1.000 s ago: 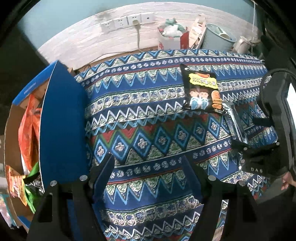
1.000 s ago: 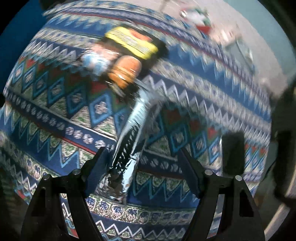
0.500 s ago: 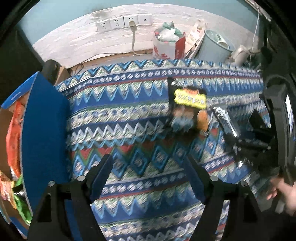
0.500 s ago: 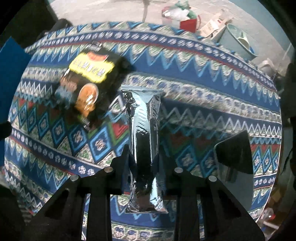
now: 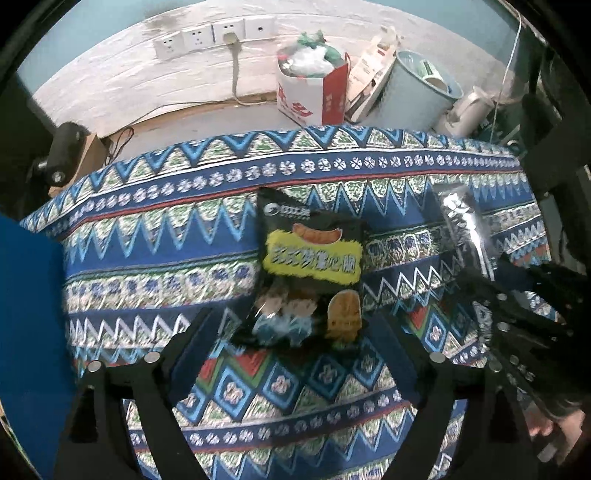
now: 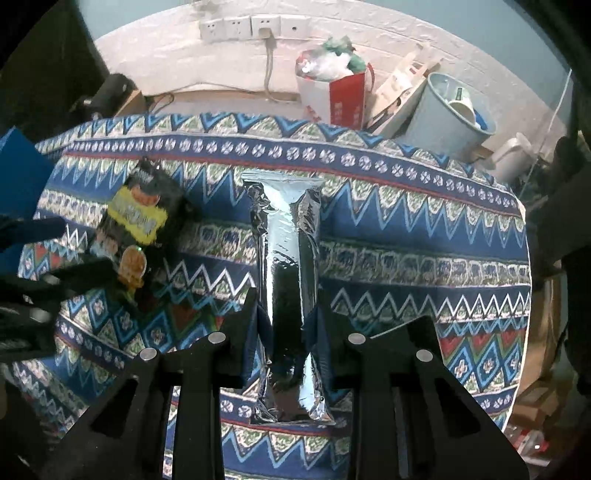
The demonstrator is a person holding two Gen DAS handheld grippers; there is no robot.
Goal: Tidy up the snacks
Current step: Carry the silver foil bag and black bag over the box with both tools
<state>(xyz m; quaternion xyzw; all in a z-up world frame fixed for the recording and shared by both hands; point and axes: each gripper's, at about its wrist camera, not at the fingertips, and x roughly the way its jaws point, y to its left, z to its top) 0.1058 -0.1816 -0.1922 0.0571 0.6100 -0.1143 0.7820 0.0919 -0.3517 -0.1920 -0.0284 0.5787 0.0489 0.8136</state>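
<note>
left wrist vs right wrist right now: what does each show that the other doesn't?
Left wrist only: the left gripper with jaws open, straddling the lower end of the black snack bag, and a hand at lower right.

Right wrist only: the right gripper with jaws shut on the silver foil packet, whose full length shows, and the cloth's right edge.

Both: the patterned tablecloth, both snacks, the wall sockets, the red-and-white bag and the pale blue bin.
</note>
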